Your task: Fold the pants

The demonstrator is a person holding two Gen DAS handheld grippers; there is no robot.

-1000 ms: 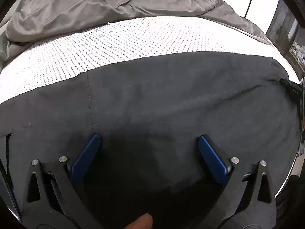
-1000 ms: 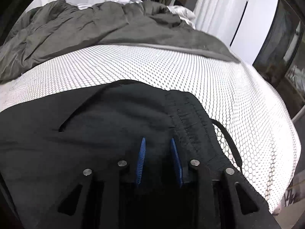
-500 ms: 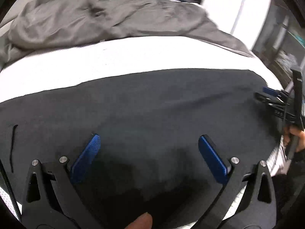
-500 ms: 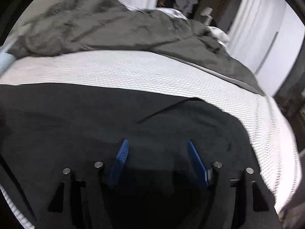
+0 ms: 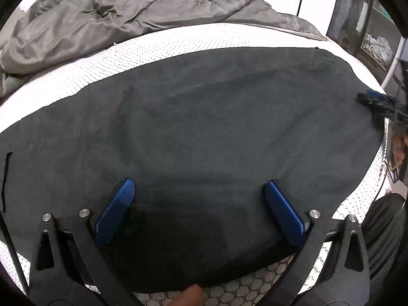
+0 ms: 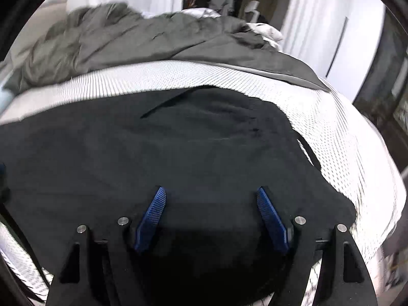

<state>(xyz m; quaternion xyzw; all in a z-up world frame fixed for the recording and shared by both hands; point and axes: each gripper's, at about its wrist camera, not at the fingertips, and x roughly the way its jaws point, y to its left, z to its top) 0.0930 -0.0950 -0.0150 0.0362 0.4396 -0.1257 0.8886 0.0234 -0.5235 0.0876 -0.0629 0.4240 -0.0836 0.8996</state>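
The black pants lie spread flat across the white mattress. In the right wrist view the pants show a pocket slit, the waistband end and a drawstring loop at the right. My left gripper is open, its blue fingers hovering above the near edge of the pants, holding nothing. My right gripper is open above the waist end, holding nothing. The right gripper also shows in the left wrist view at the pants' right end.
A crumpled grey duvet is heaped at the far side of the bed, also in the right wrist view. White curtains and a dark cabinet stand to the right. The mattress edge runs just below my left gripper.
My right gripper opened from nearly shut, letting go of the waistband, and pulled back. My left gripper stayed open and drew back toward the near edge of the pants.
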